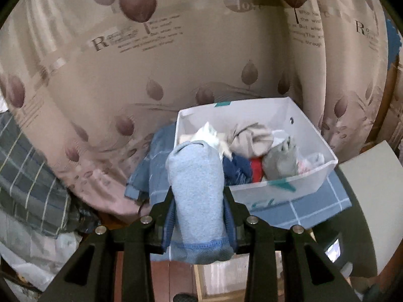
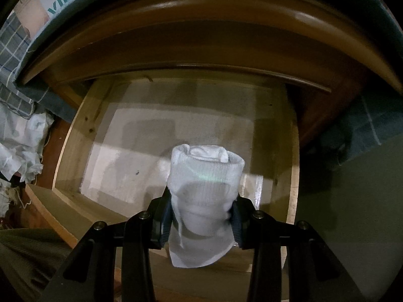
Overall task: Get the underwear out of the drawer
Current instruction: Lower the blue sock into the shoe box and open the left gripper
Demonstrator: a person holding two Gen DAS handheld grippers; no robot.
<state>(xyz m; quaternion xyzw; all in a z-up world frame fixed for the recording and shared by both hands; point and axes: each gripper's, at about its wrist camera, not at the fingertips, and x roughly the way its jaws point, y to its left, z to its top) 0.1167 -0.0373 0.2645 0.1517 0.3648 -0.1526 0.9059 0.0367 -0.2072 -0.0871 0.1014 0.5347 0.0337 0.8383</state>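
Observation:
My left gripper (image 1: 199,201) is shut on a rolled light blue garment (image 1: 196,191) with a darker blue hem, held up in front of a white box (image 1: 284,188) that holds several rolled garments. My right gripper (image 2: 201,209) is shut on a rolled white garment (image 2: 204,188), held above the open wooden drawer (image 2: 70,151). The drawer floor is lined with pale paper and shows no other garment.
The white box sits on a blue checked cloth (image 1: 314,206) before a patterned curtain (image 1: 126,75). A plaid fabric (image 1: 30,176) lies at the left. The dark wooden cabinet top (image 2: 201,37) overhangs the drawer's far end. Crumpled white cloth (image 2: 22,146) lies left of the drawer.

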